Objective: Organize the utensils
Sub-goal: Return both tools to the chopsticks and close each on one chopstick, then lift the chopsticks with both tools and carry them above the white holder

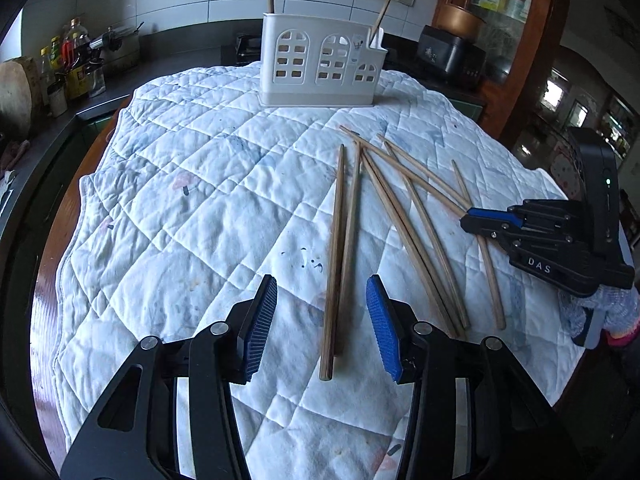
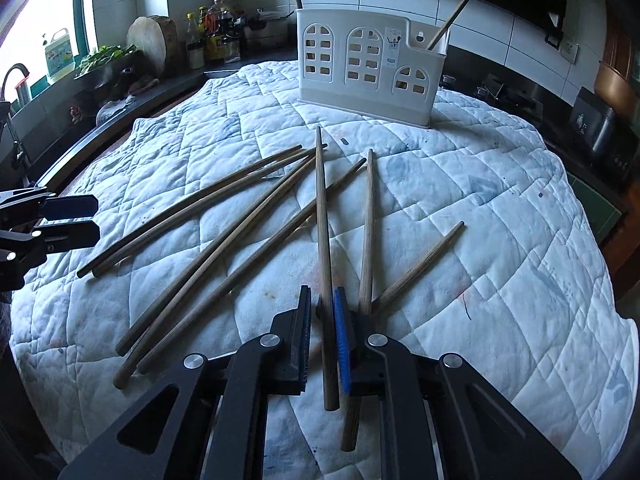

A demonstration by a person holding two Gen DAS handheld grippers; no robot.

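**Right has one chopstick, left lining up a pair**

Now: chopstick [image 2: 326, 280] is pinched near its butt end in the right gripper [image 2: 322, 336], jaws narrow, center-bottom of frame. Lift straight so neighbours don't drag, then drop it into the holder [image 2: 368, 76] at top center. Left gripper [image 1: 322, 328] half-wide, angled down, straddling the pair [image 1: 340, 264] on the quilt [image 1: 180, 200].
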